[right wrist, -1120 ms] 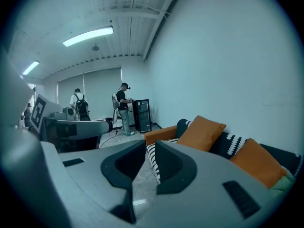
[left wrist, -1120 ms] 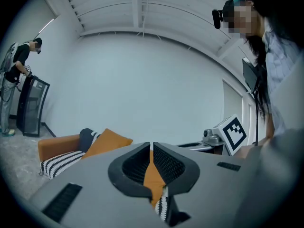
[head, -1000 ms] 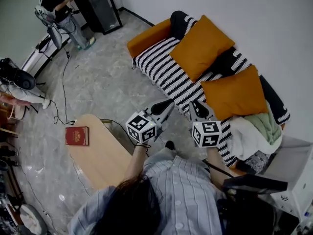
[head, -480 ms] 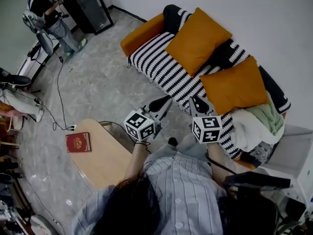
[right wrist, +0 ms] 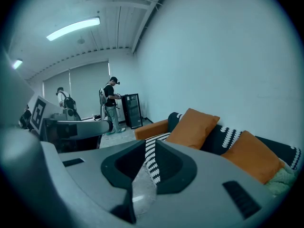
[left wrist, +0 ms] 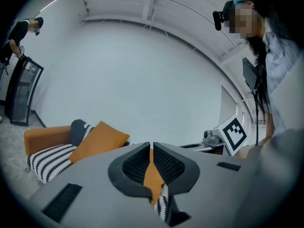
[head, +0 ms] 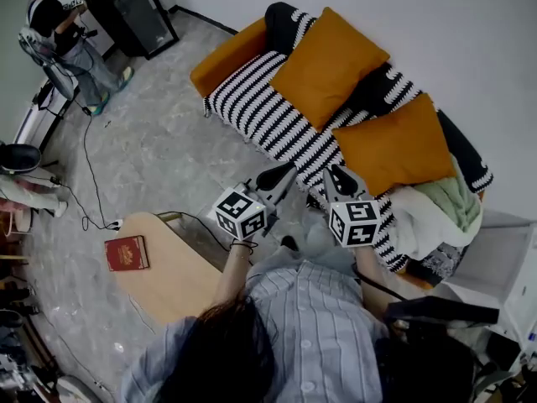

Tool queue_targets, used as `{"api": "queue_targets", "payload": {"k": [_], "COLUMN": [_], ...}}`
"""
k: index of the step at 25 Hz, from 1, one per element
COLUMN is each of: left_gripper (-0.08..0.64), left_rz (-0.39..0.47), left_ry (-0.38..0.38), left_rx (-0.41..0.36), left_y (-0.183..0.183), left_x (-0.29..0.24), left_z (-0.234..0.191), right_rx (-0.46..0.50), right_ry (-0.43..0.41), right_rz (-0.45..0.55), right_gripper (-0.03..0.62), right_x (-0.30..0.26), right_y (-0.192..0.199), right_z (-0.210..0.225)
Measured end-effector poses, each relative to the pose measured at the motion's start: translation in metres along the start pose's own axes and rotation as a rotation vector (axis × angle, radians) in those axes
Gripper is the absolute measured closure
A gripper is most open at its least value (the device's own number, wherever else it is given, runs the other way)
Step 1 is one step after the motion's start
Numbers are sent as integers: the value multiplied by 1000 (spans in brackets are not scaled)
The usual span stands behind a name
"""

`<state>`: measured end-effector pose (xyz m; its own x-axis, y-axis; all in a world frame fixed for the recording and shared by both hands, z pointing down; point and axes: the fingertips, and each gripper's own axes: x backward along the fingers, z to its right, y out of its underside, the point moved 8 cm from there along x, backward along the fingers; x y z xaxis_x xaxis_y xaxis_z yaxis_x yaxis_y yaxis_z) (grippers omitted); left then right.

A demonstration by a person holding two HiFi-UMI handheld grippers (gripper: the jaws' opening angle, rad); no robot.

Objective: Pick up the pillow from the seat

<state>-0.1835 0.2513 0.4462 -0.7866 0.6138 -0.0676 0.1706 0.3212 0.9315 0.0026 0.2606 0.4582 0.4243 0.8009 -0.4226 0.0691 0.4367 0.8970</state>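
Two orange pillows lean on the back of a black-and-white striped sofa (head: 277, 124): the left pillow (head: 327, 64) and the right pillow (head: 393, 145). My left gripper (head: 281, 175) is held in the air in front of the seat's front edge, shut and empty. Beside it my right gripper (head: 337, 175) is also shut and empty, just short of the right pillow. The left gripper view shows the shut left gripper (left wrist: 151, 147) with the left pillow (left wrist: 97, 139) beyond it. In the right gripper view both pillows (right wrist: 194, 126) (right wrist: 251, 158) lie past the right gripper (right wrist: 151, 144).
A white and green blanket heap (head: 436, 212) fills the sofa's right end, next to a white box (head: 503, 267). A wooden table (head: 176, 271) with a red book (head: 127, 253) stands at my left. Cables trail across the floor. A person (head: 59, 23) stands by a black cabinet (head: 126, 7).
The head view has drifted, so the sofa sits slightly higher and further left. Both grippers hold the same shut pose in front of the seat.
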Motion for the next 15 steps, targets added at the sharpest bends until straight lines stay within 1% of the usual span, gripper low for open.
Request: {"api": "queue_targets", "payload": {"k": [6,10,15], "left_gripper": [548,548,548], "left_rz": [-1,14,20], "left_ry": [-35,-67,-88], "left_rx": [14,32,34], "left_y": [-11,-26,-44], "left_x": [-35,-66,-105], "left_z": [-38,-70,-102], "right_rx": [-4,5,3], "right_ry": [-13,-30,-44], "right_rz": [-3,-16,-20], "right_gripper": [523,523,523], "right_x": [-48,-84,-125], "right_y": [-22,-44,-70], "right_z": [36,64,98]}}
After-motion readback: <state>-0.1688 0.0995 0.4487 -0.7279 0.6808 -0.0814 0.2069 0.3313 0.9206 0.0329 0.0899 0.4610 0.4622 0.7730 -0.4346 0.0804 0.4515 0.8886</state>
